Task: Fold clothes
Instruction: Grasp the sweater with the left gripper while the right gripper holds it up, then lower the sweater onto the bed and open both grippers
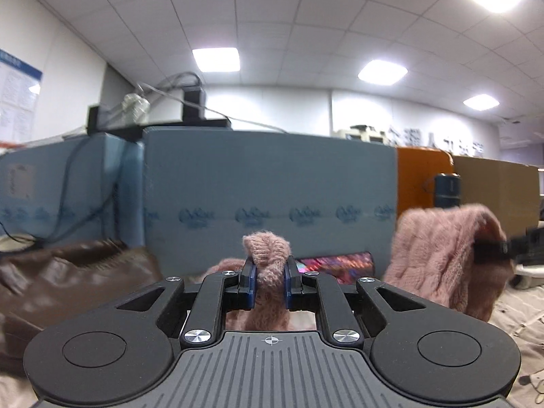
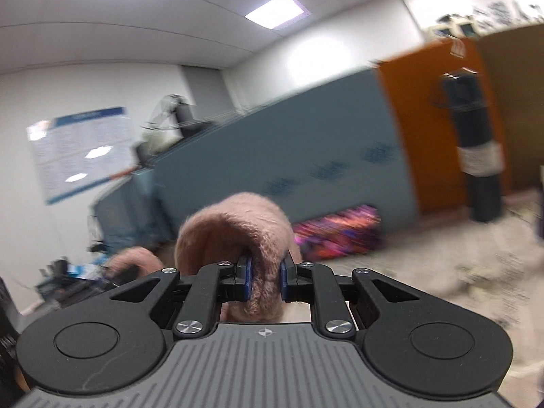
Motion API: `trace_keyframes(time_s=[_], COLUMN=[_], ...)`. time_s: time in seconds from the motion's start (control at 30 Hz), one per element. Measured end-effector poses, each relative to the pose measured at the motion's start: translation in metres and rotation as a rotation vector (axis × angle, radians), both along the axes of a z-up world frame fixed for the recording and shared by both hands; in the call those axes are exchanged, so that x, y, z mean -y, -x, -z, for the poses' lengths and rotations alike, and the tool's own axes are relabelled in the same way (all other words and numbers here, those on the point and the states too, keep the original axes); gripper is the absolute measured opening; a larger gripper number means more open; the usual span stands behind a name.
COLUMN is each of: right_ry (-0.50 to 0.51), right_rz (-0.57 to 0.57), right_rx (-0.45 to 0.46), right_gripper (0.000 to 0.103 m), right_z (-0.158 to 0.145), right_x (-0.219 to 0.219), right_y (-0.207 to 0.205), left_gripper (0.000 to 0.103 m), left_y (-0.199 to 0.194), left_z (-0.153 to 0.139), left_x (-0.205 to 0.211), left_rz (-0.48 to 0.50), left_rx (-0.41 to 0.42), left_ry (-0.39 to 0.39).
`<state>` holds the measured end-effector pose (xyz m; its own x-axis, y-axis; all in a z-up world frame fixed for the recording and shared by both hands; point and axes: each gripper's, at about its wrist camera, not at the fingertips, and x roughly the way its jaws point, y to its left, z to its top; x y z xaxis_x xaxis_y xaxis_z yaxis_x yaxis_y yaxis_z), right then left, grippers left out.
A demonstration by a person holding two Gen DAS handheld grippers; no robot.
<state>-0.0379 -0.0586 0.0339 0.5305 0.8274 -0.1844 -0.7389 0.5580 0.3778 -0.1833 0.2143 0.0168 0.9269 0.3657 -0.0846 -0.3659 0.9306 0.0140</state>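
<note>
A fuzzy pink knitted garment (image 1: 438, 255) is held up in the air by both grippers. My left gripper (image 1: 270, 284) is shut on a bunched fold of it (image 1: 268, 255). In the left wrist view the right gripper's fingers (image 1: 493, 250) pinch another part of the garment at the right. My right gripper (image 2: 265, 280) is shut on a rolled edge of the pink garment (image 2: 234, 224). In the right wrist view the left gripper (image 2: 125, 273) shows blurred at the lower left with pink fabric.
A brown garment (image 1: 68, 272) lies at the left. Grey-blue foam panels (image 1: 272, 190) and an orange panel (image 2: 431, 122) stand behind. A colourful box (image 2: 336, 234) sits at their base. A dark bottle (image 2: 476, 142) stands at the right on a pale cloth (image 2: 425, 265).
</note>
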Motion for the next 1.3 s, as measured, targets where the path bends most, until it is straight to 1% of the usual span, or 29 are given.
trace_keyframes(time_s=[0.1, 0.17, 0.2, 0.23, 0.27, 0.3, 0.33, 0.37, 0.4, 0.43, 0.47, 0.5, 0.57, 0.6, 0.63, 0.7, 0.77, 0.83, 0.9, 1.0, 1.1, 1.17, 1.3], right_ry=[0.058, 0.096, 0.114, 0.127, 0.140, 0.152, 0.154, 0.147, 0.137, 0.127, 0.116, 0.105, 0.096, 0.100, 0.111, 0.176, 0.254, 0.315, 0.362, 0.424, 0.415, 0.407, 0.418], right_rz=[0.049, 0.062, 0.069, 0.084, 0.103, 0.129, 0.157, 0.178, 0.192, 0.200, 0.196, 0.177, 0.095, 0.049, 0.006, -0.078, -0.139, -0.191, -0.237, -0.236, -0.245, -0.238, -0.221], right_rx=[-0.036, -0.082, -0.092, -0.090, -0.078, -0.053, -0.026, 0.003, 0.035, 0.068, 0.097, 0.119, 0.149, 0.168, 0.188, 0.227, 0.242, 0.213, 0.158, 0.091, 0.054, 0.038, 0.040], right_gripper=[0.014, 0.014, 0.014, 0.017, 0.024, 0.028, 0.041, 0.054, 0.058, 0.062, 0.068, 0.071, 0.079, 0.081, 0.084, 0.085, 0.085, 0.085, 0.085, 0.087, 0.089, 0.089, 0.086], right_z=[0.021, 0.033, 0.037, 0.041, 0.043, 0.044, 0.044, 0.043, 0.041, 0.039, 0.038, 0.037, 0.035, 0.034, 0.033, 0.032, 0.033, 0.036, 0.041, 0.052, 0.056, 0.057, 0.056], right_x=[0.017, 0.022, 0.023, 0.023, 0.023, 0.023, 0.024, 0.026, 0.028, 0.030, 0.031, 0.032, 0.029, 0.025, 0.021, 0.006, -0.014, -0.032, -0.048, -0.062, -0.060, -0.061, -0.061], right_y=[-0.010, -0.016, -0.018, -0.020, -0.020, -0.018, -0.016, -0.014, -0.012, -0.010, -0.008, -0.006, -0.001, 0.002, 0.006, 0.013, 0.019, 0.019, 0.015, 0.005, 0.000, -0.004, -0.005], left_gripper=[0.014, 0.015, 0.018, 0.020, 0.020, 0.025, 0.033, 0.039, 0.051, 0.060, 0.061, 0.064, 0.070, 0.074, 0.076, 0.077, 0.077, 0.079, 0.079, 0.081, 0.082, 0.082, 0.083], left_y=[0.000, 0.003, 0.006, 0.010, 0.013, 0.014, 0.016, 0.017, 0.018, 0.019, 0.020, 0.020, 0.021, 0.021, 0.021, 0.023, 0.024, 0.024, 0.024, 0.023, 0.021, 0.019, 0.016], left_z=[0.003, 0.004, 0.004, 0.006, 0.007, 0.008, 0.008, 0.009, 0.011, 0.013, 0.015, 0.017, 0.019, 0.020, 0.021, 0.024, 0.026, 0.029, 0.031, 0.034, 0.036, 0.037, 0.040], left_x=[-0.006, -0.017, -0.023, -0.029, -0.035, -0.042, -0.049, -0.057, -0.062, -0.067, -0.072, -0.075, -0.081, -0.084, -0.086, -0.087, -0.089, -0.090, -0.093, -0.096, -0.097, -0.096, -0.095], left_rz=[-0.056, -0.118, -0.151, -0.190, -0.224, -0.247, -0.269, -0.286, -0.295, -0.305, -0.310, -0.306, -0.300, -0.297, -0.295, -0.292, -0.288, -0.282, -0.268, -0.252, -0.231, -0.226, -0.216], left_rx=[-0.020, -0.027, -0.028, -0.024, -0.021, -0.020, -0.018, -0.015, -0.015, -0.015, -0.017, -0.022, -0.031, -0.034, -0.038, -0.041, -0.048, -0.057, -0.063, -0.077, -0.092, -0.099, -0.110], left_ry=[0.010, 0.047, 0.069, 0.099, 0.131, 0.171, 0.212, 0.254, 0.292, 0.331, 0.368, 0.401, 0.448, 0.466, 0.481, 0.498, 0.517, 0.538, 0.566, 0.599, 0.622, 0.622, 0.623])
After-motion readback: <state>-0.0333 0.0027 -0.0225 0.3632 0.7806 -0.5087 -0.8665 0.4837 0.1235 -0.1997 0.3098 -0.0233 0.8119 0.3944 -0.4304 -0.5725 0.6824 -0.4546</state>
